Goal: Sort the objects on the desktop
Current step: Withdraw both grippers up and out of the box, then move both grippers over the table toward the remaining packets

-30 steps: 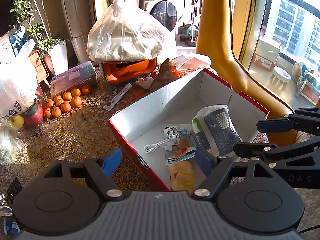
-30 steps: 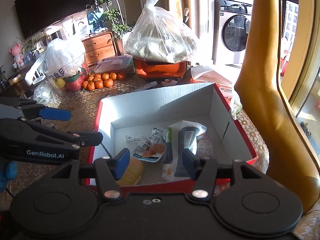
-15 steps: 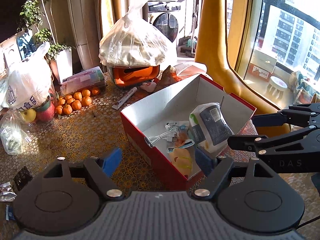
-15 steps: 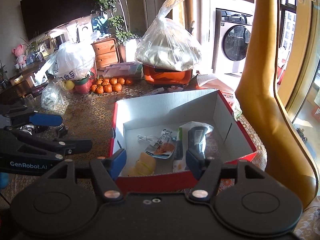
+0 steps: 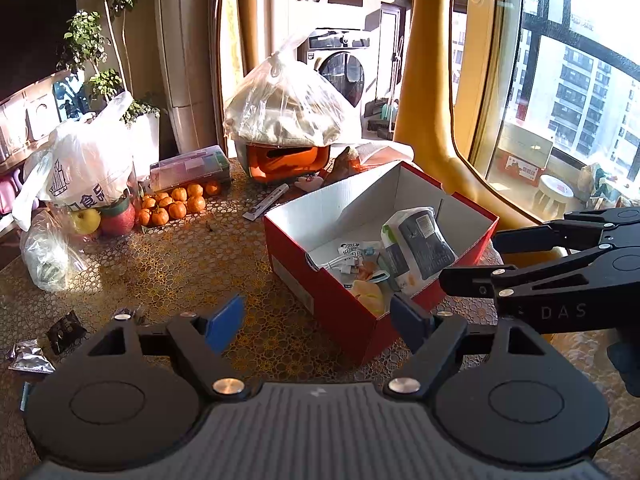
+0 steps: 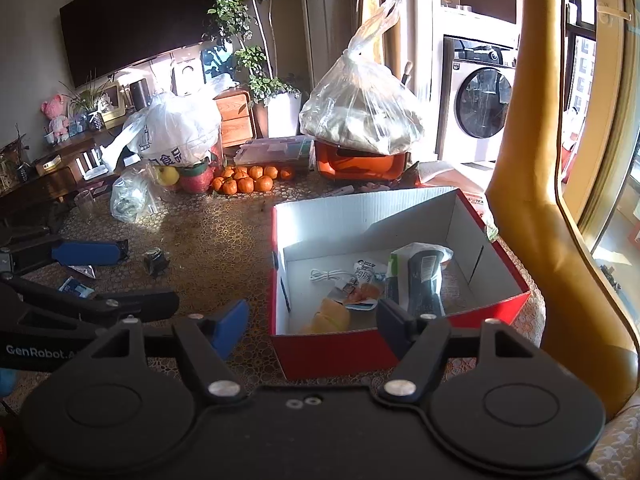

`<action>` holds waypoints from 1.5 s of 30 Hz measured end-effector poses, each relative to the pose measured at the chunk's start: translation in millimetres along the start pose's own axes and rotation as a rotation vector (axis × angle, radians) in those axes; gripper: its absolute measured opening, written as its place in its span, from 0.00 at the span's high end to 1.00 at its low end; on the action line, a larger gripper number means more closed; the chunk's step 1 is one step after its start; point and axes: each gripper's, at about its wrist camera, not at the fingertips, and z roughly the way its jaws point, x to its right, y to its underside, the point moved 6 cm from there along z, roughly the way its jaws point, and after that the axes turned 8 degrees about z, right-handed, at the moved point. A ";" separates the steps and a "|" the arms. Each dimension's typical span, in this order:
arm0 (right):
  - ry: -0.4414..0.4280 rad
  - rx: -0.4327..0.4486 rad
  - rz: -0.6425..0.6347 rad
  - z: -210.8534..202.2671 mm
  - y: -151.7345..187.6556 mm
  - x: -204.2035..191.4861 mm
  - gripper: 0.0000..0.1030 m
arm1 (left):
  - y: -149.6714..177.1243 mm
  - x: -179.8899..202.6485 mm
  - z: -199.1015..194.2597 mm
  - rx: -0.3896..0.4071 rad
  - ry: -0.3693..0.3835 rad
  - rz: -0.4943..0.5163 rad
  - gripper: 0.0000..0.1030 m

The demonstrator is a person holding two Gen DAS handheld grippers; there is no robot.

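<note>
A red cardboard box (image 5: 328, 296) (image 6: 340, 352) with a white inside stands on the patterned table. In it lie a grey and white packet (image 5: 420, 244) (image 6: 420, 276), a white cable (image 6: 324, 276), small snack packets (image 6: 360, 292) and a yellow item (image 6: 332, 316). My left gripper (image 5: 316, 324) is open and empty, above the table in front of the box's near corner. My right gripper (image 6: 312, 320) is open and empty, just in front of the box's near wall. Small loose wrappers (image 5: 30, 356) (image 6: 154, 260) lie on the table at the left.
Tangerines (image 5: 176, 204) (image 6: 244, 180), apples (image 5: 116, 218) and white plastic bags (image 5: 84, 172) stand at the back left. A big clear bag sits on an orange container (image 5: 288, 160). A clear plastic case (image 5: 188, 168) and a white pen-like stick (image 5: 268, 200) lie behind the box. A yellow chair back (image 6: 532, 200) rises at right.
Both grippers have drawn back and up from the box, so more of the table shows. Both stay open and empty. The box's contents have not moved.
</note>
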 end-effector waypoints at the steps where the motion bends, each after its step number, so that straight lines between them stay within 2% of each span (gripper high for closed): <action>1: -0.003 0.002 -0.001 -1.1 0.5 -2.4 0.30 | 2.2 -0.8 -2.0 0.001 -0.002 -0.003 0.22; 8: -0.037 0.025 -0.027 -7.7 9.0 -27.0 0.29 | 27.3 -13.5 -22.6 0.017 -0.013 -0.039 0.22; 21: -0.100 0.048 -0.111 -2.9 25.4 -80.7 0.22 | 71.1 -47.9 -55.1 0.064 -0.094 -0.087 0.20; 26: -0.123 0.056 -0.138 1.9 29.4 -100.9 0.20 | 86.0 -62.7 -63.0 0.078 -0.126 -0.115 0.16; 30: -0.145 0.069 -0.158 6.2 31.8 -117.9 0.15 | 99.8 -76.5 -67.9 0.087 -0.161 -0.126 0.12; 32: -0.161 0.074 -0.167 8.9 33.0 -126.1 0.14 | 105.7 -83.9 -69.5 0.090 -0.181 -0.136 0.00; 45: -0.199 0.066 -0.211 45.5 40.7 -172.1 0.08 | 145.5 -142.1 -72.6 0.113 -0.284 -0.219 0.00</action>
